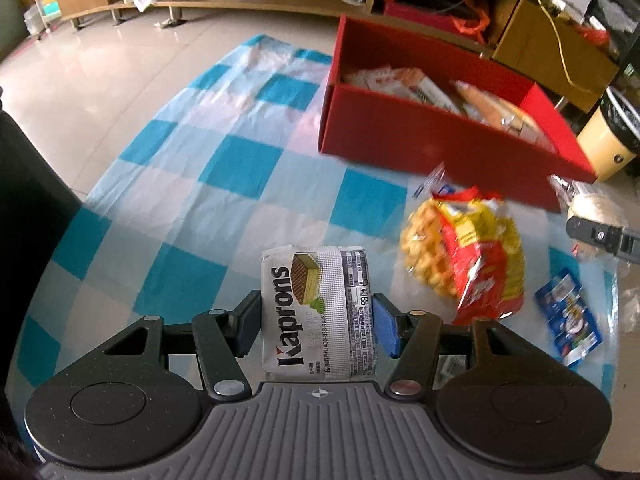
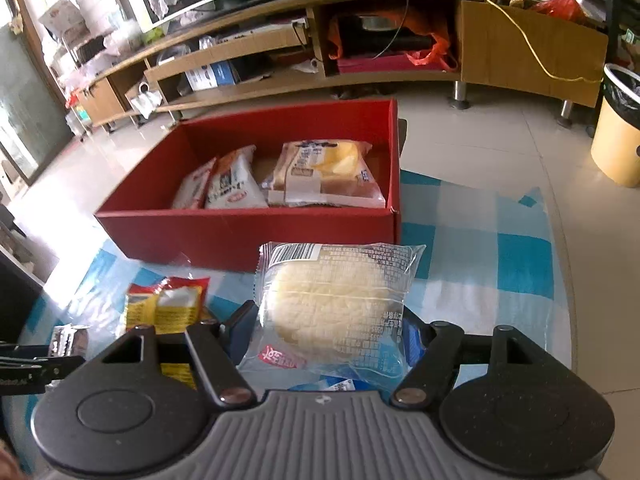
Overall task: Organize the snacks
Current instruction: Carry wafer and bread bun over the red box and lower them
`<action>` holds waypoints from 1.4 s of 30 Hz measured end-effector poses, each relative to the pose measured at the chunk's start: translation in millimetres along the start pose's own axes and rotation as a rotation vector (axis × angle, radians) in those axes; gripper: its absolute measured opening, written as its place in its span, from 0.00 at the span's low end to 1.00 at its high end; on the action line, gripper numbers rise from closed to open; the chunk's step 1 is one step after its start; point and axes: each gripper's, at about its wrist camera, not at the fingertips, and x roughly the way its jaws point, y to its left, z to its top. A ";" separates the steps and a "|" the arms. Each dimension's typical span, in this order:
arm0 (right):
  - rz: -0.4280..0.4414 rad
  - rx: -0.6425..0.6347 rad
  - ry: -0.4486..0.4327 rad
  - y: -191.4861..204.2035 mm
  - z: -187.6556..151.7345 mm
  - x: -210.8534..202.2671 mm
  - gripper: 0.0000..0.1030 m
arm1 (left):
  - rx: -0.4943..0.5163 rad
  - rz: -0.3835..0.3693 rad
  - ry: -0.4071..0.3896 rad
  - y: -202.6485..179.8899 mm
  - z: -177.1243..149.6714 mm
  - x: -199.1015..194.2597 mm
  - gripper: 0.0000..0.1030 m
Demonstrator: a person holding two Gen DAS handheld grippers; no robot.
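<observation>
My left gripper (image 1: 318, 322) is shut on a white Kaprons wafer pack (image 1: 316, 312), held above the blue-and-white checked cloth (image 1: 224, 184). My right gripper (image 2: 328, 332) is shut on a clear-wrapped pale round cake (image 2: 332, 304), lifted off the cloth; that cake and one right finger also show at the left wrist view's right edge (image 1: 596, 216). The red box (image 1: 400, 132) (image 2: 248, 232) lies ahead, holding several bread and snack packs. A yellow-and-red waffle bag (image 1: 472, 256) (image 2: 168, 304) and a blue sachet (image 1: 568, 316) lie on the cloth.
A low wooden TV stand (image 2: 360, 76) with cluttered shelves runs along the far wall. A yellow bin with a black liner (image 2: 620, 136) stands on the tiled floor to the right. A dark piece of furniture (image 1: 28, 208) borders the cloth on the left.
</observation>
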 end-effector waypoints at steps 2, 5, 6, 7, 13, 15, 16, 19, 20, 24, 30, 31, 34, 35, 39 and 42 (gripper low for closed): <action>0.007 0.001 -0.003 0.8 0.8 -2.5 0.67 | -0.005 -0.006 -0.009 -0.3 2.8 -2.0 0.63; 0.018 0.003 -0.014 2.8 2.4 -6.2 0.67 | -0.011 -0.015 -0.025 -2.0 6.7 -5.8 0.63; 0.023 0.006 -0.020 3.6 2.7 -7.5 0.67 | -0.012 -0.018 -0.031 -2.8 8.3 -7.3 0.63; 0.028 0.007 -0.026 3.8 3.6 -8.9 0.67 | -0.013 -0.021 -0.039 -3.7 10.0 -8.6 0.63; 0.050 0.012 -0.058 7.2 9.9 -15.9 0.67 | -0.008 -0.036 -0.085 -12.2 22.7 -17.3 0.63; 0.057 0.013 -0.070 8.7 12.0 -18.0 0.67 | -0.001 -0.035 -0.105 -17.3 27.8 -20.6 0.63; 0.058 0.011 -0.076 10.0 13.0 -19.0 0.67 | 0.004 -0.032 -0.115 -19.8 30.1 -22.0 0.63; 0.073 0.008 -0.093 13.6 15.9 -22.6 0.67 | 0.017 -0.035 -0.143 -26.9 37.6 -26.8 0.63; 0.076 0.008 -0.099 15.1 16.5 -24.2 0.67 | 0.021 -0.036 -0.152 -29.3 39.9 -28.6 0.63; 0.093 0.009 -0.127 16.6 20.0 -29.2 0.67 | 0.042 -0.029 -0.188 -36.9 47.5 -33.9 0.63; 0.110 0.024 -0.160 16.6 27.8 -32.5 0.67 | 0.056 -0.025 -0.217 -43.4 60.6 -35.3 0.63; 0.114 0.025 -0.167 16.9 29.4 -32.9 0.67 | 0.058 -0.024 -0.221 -44.7 63.0 -35.3 0.63; 0.126 0.027 -0.180 18.1 34.7 -32.3 0.67 | 0.069 -0.014 -0.238 -48.8 69.1 -35.0 0.63; 0.129 0.027 -0.184 18.4 36.0 -32.2 0.67 | 0.073 -0.012 -0.243 -50.0 71.2 -34.7 0.63; 0.130 0.036 -0.197 16.9 39.9 -32.2 0.67 | 0.079 -0.009 -0.252 -54.0 78.8 -32.2 0.63; 0.129 0.046 -0.201 14.0 43.0 -31.4 0.67 | 0.083 -0.006 -0.259 -57.1 83.8 -31.0 0.63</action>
